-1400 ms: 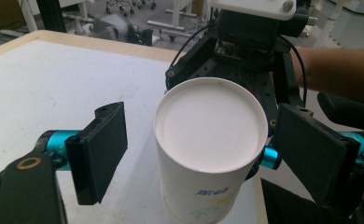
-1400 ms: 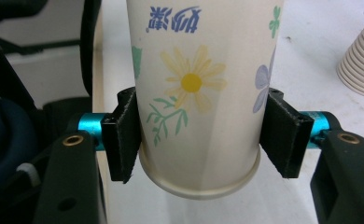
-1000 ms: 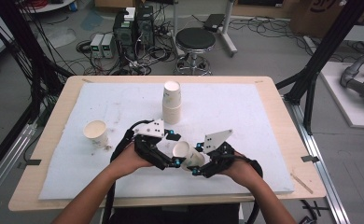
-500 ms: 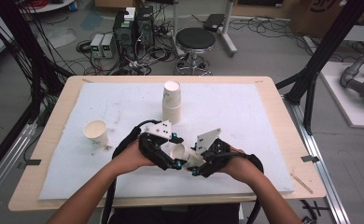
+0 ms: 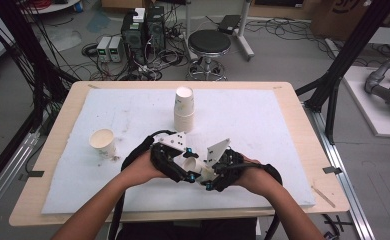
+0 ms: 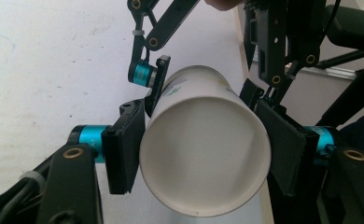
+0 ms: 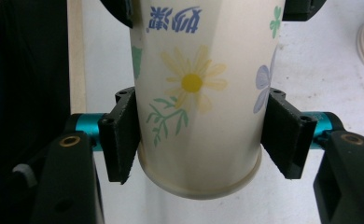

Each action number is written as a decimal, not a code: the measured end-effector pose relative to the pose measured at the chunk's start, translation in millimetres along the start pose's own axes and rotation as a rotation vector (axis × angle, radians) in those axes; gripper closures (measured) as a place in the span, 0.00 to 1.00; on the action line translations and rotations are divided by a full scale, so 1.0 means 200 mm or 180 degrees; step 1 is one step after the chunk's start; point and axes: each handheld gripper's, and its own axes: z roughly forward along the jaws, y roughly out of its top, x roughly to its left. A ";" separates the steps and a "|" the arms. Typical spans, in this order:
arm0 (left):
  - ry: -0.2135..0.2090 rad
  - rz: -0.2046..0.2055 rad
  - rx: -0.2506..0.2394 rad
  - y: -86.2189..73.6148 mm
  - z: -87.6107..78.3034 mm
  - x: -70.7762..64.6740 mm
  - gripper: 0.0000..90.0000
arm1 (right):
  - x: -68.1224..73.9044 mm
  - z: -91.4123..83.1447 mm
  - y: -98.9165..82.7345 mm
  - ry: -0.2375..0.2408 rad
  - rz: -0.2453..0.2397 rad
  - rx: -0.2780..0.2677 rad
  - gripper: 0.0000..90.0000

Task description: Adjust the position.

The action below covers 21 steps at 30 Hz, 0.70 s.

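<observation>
- High view — left hand-held gripper (image 5: 190, 172) and right hand-held gripper (image 5: 203, 176) meet over the near middle of the white surface (image 5: 283, 130), a paper cup (image 5: 192, 165) lying sideways between them. Further off stand a stack of cups (image 5: 183, 109) and a single cup (image 5: 103, 142), well apart from the hands.
- Left gripper view — its jaws have just been closing and now sit against the wall near the open mouth of the paper cup (image 6: 206, 154). Risk: thin paper; more squeeze here would oval the rim or crease it.
- Same view — the right hand-held gripper (image 6: 199, 88) clamps the far end. Two grips on one cup: any pull or twist out of line could buckle it.
- Right gripper view — jaws narrow, pads pressed on the cup's (image 7: 201, 100) flowered wall just above the base rim. Looks like a handover; if one lets go while the other's hold is off-centre, the cup could tip or drop to the surface.
</observation>
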 end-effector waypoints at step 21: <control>0.0069 -0.0214 -0.0682 -0.11 -0.08 0.00 0.40 | 0.00 -0.14 -0.17 -0.0065 0.0555 -0.1252 0.23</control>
